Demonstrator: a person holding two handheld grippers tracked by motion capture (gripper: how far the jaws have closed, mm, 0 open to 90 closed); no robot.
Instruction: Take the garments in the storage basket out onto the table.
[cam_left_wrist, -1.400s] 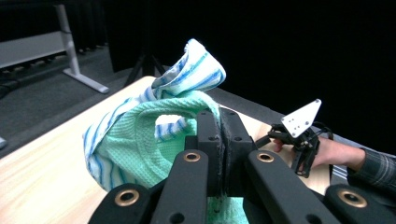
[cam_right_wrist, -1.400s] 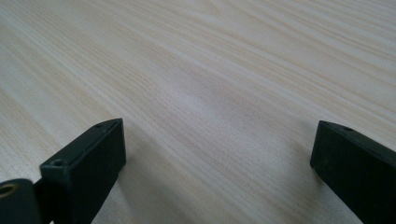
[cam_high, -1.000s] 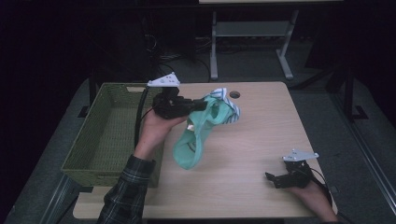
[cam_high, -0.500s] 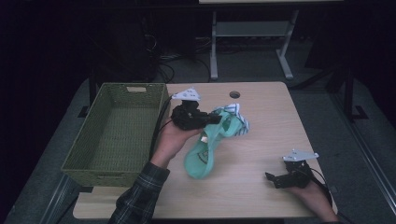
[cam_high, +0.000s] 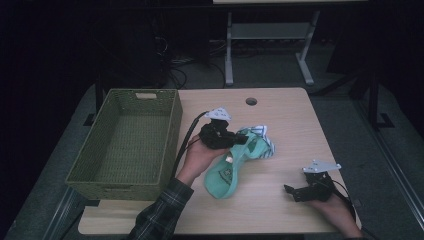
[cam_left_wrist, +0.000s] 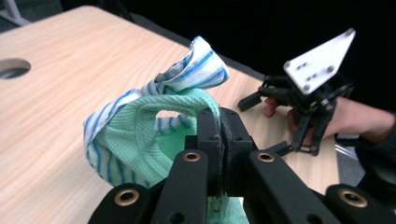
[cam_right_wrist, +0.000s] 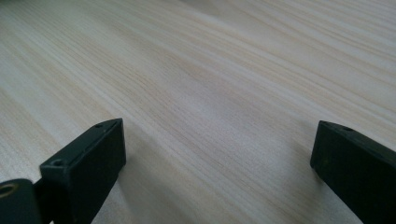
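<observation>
Table (cam_high: 280, 115): pale wood, round hole; woven basket (cam_high: 125, 145) at left edge.
Room: dark.
Left gripper (cam_left_wrist: 219, 140): jaws clamped on green cloth (cam_left_wrist: 140, 140), bunched ahead of tips.
Right gripper (cam_right_wrist: 215, 154): low over bare wood, jaws wide, nothing between.

Cloth carried down toward the near edge

The left gripper (cam_high: 243, 140) has lowered the green cloth (cam_high: 227, 172) from beside the basket (cam_high: 170, 145) toward mid-table, its tail now nearer the table's near edge.

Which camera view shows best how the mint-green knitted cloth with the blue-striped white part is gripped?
The left gripper view: the left gripper has its jaws shut on the mint-green knitted cloth, close up. The high view shows the cloth small, trailing onto the wooden table. The right gripper view shows bare tabletop between open jaws.
</observation>
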